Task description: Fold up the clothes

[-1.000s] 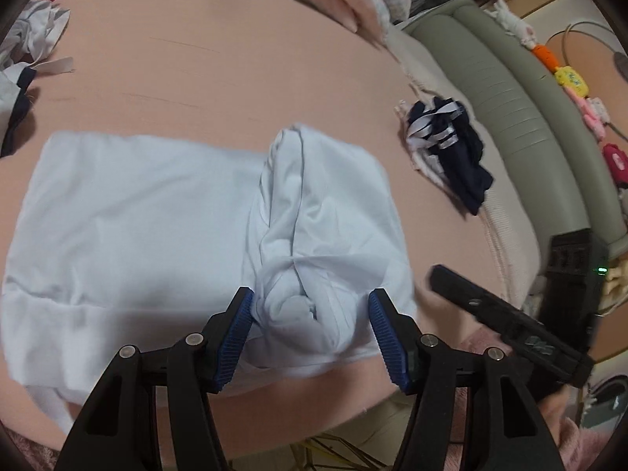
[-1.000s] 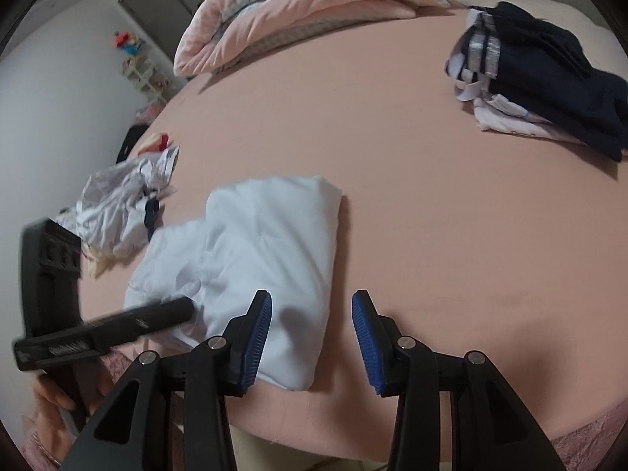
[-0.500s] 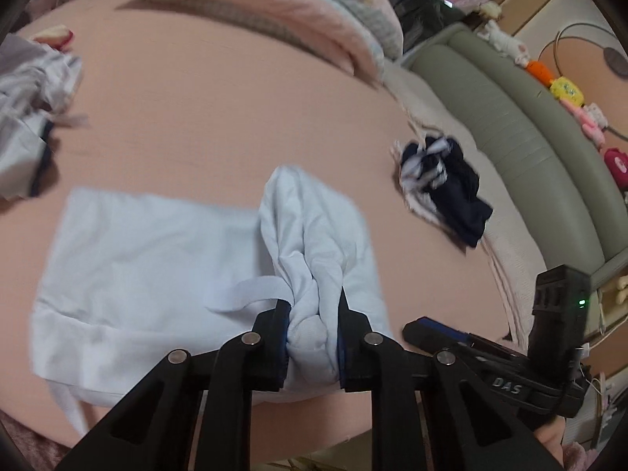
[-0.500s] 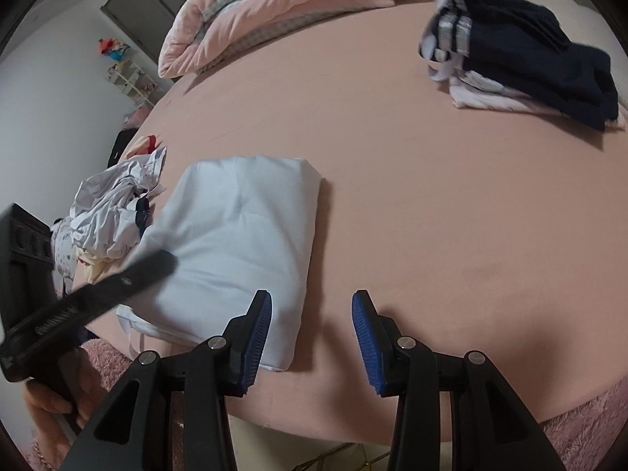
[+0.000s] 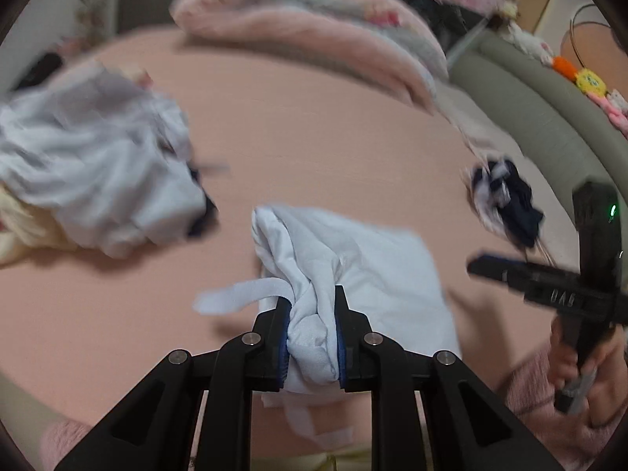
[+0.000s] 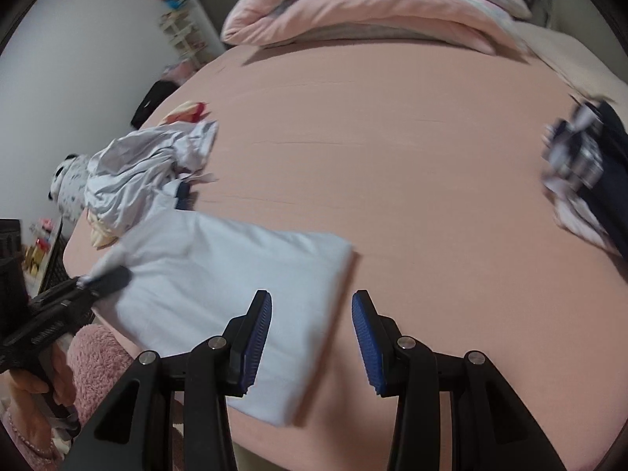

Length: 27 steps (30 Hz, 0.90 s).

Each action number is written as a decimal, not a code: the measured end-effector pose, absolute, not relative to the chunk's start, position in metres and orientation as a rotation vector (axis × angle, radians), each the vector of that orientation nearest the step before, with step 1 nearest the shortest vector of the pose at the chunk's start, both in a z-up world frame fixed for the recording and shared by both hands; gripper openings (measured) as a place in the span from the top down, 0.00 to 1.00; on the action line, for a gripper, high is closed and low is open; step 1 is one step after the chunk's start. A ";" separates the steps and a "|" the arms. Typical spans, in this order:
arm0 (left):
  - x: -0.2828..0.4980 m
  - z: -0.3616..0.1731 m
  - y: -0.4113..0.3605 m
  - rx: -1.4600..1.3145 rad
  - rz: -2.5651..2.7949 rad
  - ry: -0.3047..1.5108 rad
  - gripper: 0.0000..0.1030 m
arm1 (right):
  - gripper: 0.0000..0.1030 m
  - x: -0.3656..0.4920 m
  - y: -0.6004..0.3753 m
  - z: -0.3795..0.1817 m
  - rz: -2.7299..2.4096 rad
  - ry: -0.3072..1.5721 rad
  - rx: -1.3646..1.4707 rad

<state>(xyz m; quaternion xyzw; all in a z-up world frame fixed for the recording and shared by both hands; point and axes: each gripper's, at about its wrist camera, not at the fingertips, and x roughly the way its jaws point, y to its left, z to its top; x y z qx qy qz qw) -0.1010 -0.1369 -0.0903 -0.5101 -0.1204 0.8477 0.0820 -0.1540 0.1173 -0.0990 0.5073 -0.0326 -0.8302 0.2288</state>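
Note:
A light blue garment (image 5: 376, 274) lies folded on the pink bed sheet (image 5: 314, 137). My left gripper (image 5: 312, 302) pinches a bunched fold of it between both pads, and its jaws are opening slightly with the cloth still pressed between them. A white strap (image 5: 239, 294) trails from the bunch to the left. In the right wrist view the same garment (image 6: 219, 274) is a flat rectangle. My right gripper (image 6: 312, 306) hovers open over its near right corner, with nothing between its fingers. The left gripper's tip (image 6: 110, 278) shows at that garment's left end.
A crumpled pile of pale clothes (image 5: 90, 180) sits left of the garment. A dark navy striped garment (image 5: 506, 204) lies to the right. A pink quilt (image 5: 314, 27) is heaped at the far side, with a green padded edge (image 5: 549, 110) beyond. A hand holds the right gripper's handle (image 5: 581, 357).
The left jaws went from wide around the bunch to clamped on it and carried the fold across, so the garment is narrower. The right gripper stayed open and shifted along.

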 end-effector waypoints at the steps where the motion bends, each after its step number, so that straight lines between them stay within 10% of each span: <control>1: -0.103 -0.100 -0.142 -1.568 2.535 -0.363 0.75 | 0.59 -0.154 0.110 -0.104 -2.278 -0.078 1.402; 4: -0.102 -0.105 -0.162 -1.620 2.586 -0.429 0.56 | 0.59 -0.156 0.102 -0.135 -2.273 -0.063 1.542; 19: -0.109 -0.127 -0.167 -1.594 2.500 -0.713 0.42 | 0.40 -0.148 0.120 -0.175 -2.171 -0.392 1.533; 20: -0.105 -0.132 -0.167 -1.568 2.500 -0.742 0.42 | 0.43 -0.147 0.122 -0.175 -2.175 -0.409 1.526; 22: -0.103 -0.139 -0.176 -1.543 2.426 -0.902 0.49 | 0.86 -0.148 0.127 -0.176 -2.171 -0.466 1.533; 27: -0.095 -0.148 -0.185 -1.486 2.257 -1.099 0.51 | 0.91 -0.144 0.133 -0.169 -2.124 -0.569 1.495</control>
